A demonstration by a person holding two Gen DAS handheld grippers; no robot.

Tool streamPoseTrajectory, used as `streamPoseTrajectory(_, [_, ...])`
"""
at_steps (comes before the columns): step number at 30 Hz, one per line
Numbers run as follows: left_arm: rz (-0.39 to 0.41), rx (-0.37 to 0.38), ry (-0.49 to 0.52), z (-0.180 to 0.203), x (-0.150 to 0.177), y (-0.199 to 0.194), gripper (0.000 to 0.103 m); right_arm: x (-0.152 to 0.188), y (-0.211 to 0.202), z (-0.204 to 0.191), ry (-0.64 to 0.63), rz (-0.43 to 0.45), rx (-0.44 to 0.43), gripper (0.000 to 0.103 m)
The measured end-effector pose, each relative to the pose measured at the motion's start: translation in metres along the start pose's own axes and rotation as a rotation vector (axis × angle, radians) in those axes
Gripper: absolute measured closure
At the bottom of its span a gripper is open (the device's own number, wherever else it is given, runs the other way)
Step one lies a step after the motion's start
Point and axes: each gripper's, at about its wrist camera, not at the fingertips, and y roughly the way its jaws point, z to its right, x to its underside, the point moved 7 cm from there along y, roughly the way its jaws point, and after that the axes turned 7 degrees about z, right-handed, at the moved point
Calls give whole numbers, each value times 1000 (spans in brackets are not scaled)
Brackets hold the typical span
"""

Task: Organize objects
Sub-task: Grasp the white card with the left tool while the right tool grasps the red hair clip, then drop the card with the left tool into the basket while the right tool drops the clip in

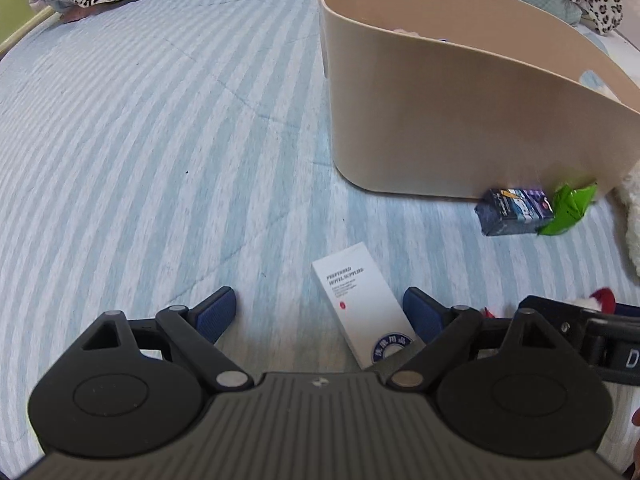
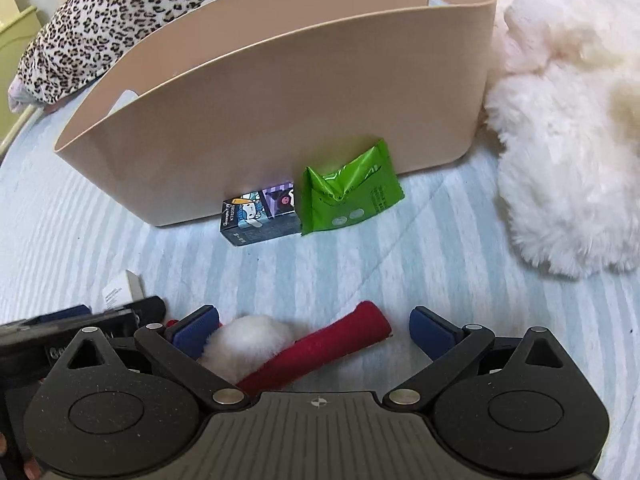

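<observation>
A beige bin (image 1: pixel 440 120) stands on the striped bed; it also shows in the right wrist view (image 2: pixel 280 92). My left gripper (image 1: pixel 320 312) is open, low over a white box (image 1: pixel 360 300) that lies between its fingers, nearer the right one. My right gripper (image 2: pixel 316 328) is open around a red and white plush piece (image 2: pixel 320 348) on the bed. A dark cartoon box (image 2: pixel 260 214) and a green packet (image 2: pixel 348 192) lean against the bin's front wall; both also show in the left wrist view, the box (image 1: pixel 514 210) and the packet (image 1: pixel 568 208).
A large white fluffy plush (image 2: pixel 568 140) lies right of the bin. A leopard-print blanket (image 2: pixel 120 12) is heaped behind it. The striped bedsheet (image 1: pixel 140 140) stretches to the left. The white box's corner (image 2: pixel 120 290) shows in the right wrist view beside the left gripper's body.
</observation>
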Motion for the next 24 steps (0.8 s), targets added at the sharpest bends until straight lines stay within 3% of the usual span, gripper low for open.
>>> streamPoseTrajectory(1, [1,5,-4,-1,1,-1,20,1,0,-1,2,1,-4,1])
streamPoseTrajectory(3, [5,11,-9,-3,1,-3,36,4,-2,-3,7,8,-16,6])
streamPoseTrajectory(4, [9,15,-11,-3,1,-4,40,5,-3,-5,10,14,-23,11])
streamPoseTrajectory(6, [15,19,-15,-5,1,-6,60,10,-6,-10,11,25,-40,23])
streamPoseTrajectory(8, [20,22,-20,-7,0,-8,70,10,-9,-12,6,29,-61,39])
streamPoseTrajectory(11, [19,28,-33,-11,0,-9,71,9,-11,-16,1,42,-74,56])
streamPoseTrajectory(14, [33,23,-34,-14,1,-14,71,9,-16,-20,6,62,-81,64])
streamPoseTrajectory(24, [127,48,-3,-11,-10,-49,71,-4,-54,-8,6,178,-131,66])
